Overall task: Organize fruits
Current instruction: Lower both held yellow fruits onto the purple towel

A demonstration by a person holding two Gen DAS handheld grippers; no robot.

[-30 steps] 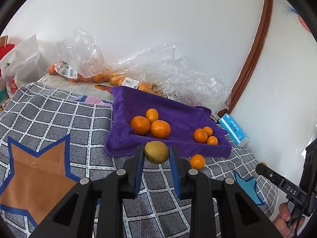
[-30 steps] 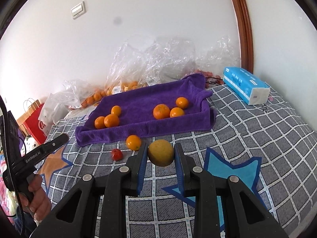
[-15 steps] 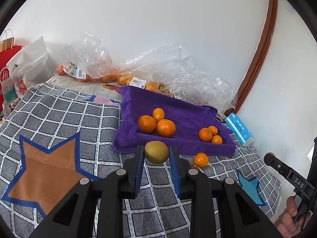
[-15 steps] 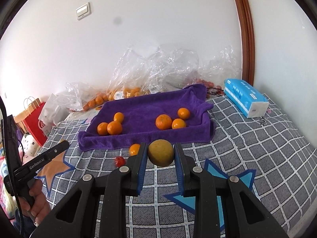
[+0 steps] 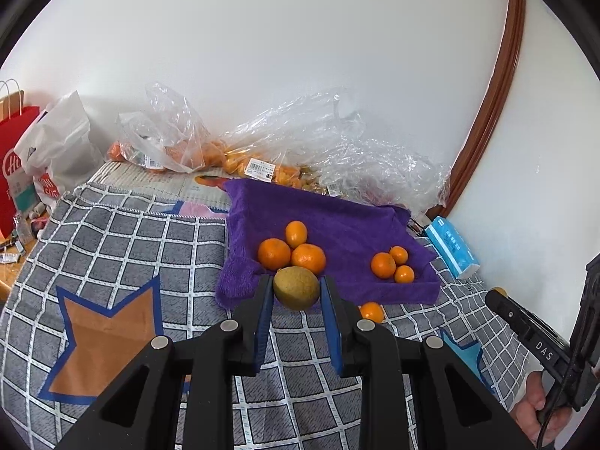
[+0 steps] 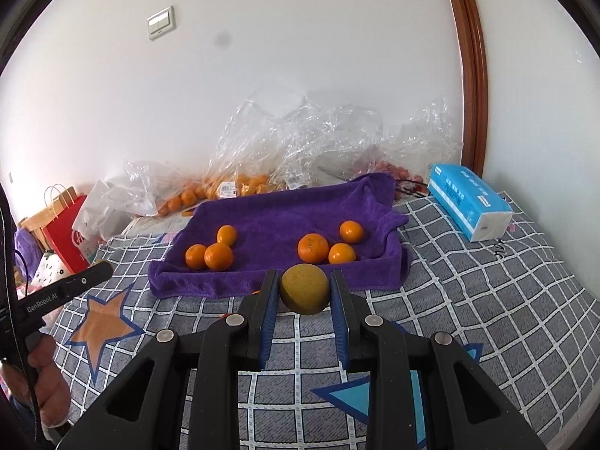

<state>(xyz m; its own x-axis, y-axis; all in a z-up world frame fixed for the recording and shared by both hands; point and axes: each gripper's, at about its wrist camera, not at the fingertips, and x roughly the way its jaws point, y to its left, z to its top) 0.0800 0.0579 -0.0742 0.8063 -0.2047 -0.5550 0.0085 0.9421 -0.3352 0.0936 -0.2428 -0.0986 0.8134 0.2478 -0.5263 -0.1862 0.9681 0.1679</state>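
Two hand-held grippers, each clamped on a yellow-green fruit. Left hand-held gripper: blue pads tight on both sides of its pear, held clear above the blanket. Right hand-held gripper: same grip, pads pressed on a second pear, also off the blanket. In the left view the right gripper's body shows at the far right edge w/ a hand on its handle; in the right view the left one shows at the left edge w/ a hand.

Just past the fingers, a loose orange lies on the checked blanket, near the front edge of the purple towel. The towel is shaped like a shallow tray w/ raised edges. Inside: 3 oranges grouped left, touching; 3 more grouped right. The two groups sit apart.

Right of the towel, a blue tissue pack on the blanket. Behind the towel, along the wall, clear plastic bags, some w/ oranges inside. Far left: white bag & red paper bag.
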